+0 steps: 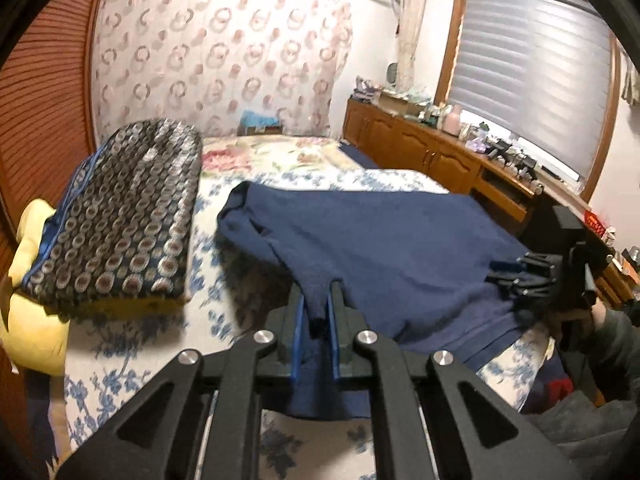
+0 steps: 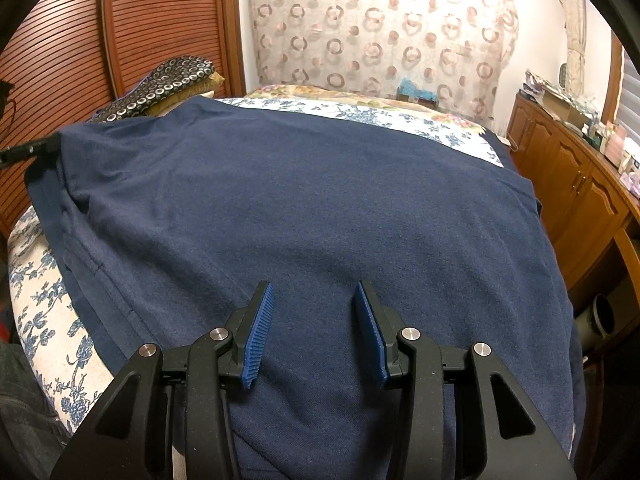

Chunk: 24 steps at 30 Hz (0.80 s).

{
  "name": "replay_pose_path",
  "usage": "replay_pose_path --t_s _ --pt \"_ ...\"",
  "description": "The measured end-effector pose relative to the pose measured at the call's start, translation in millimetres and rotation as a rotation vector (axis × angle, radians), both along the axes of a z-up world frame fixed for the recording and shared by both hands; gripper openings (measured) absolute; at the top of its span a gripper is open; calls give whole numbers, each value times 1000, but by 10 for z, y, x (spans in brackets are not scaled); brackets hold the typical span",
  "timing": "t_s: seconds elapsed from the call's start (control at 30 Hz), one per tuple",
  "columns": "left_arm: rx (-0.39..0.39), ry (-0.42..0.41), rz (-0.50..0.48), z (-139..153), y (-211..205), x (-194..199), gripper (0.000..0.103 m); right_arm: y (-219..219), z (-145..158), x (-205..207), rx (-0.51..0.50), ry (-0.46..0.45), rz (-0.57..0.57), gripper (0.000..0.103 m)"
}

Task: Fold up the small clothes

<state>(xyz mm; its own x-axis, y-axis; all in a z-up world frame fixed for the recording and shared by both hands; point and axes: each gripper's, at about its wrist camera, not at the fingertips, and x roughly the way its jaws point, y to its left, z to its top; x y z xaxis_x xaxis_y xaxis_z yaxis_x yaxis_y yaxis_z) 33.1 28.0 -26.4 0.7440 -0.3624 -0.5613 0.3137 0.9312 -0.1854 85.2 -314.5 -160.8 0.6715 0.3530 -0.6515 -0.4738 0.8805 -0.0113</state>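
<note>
Bedding with a blue floral print (image 1: 132,364) serves as the folding surface; a navy garment (image 2: 304,200) is spread flat across it, filling mid-frame in both views, presumably so edges can be lifted cleanly. Patterned pillow (image 1: 120,216) is stacked on a yellow cushion (image 1: 36,320) at the left, clear of the work. Left gripper (image 1: 318,312) is pressed together, pinching a raised fold of the navy cloth at lower centre, likely to start a fold. Right gripper (image 2: 312,328) is held over the cloth, jaws spread, nothing between them. Only the left view shows the pinch; only the right view shows the garment's full spread and side seam.
</note>
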Motion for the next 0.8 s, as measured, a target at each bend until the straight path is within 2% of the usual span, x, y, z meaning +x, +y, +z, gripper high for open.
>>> replay_pose_path --t_s 0.63,0.8 --pt "-7 -108 -113 412 -621 146 7 -35 45 20 14 9 6 43" --pt "-25 -126 -160 545 -806 223 6 -132 121 -21 75 33 6 53"
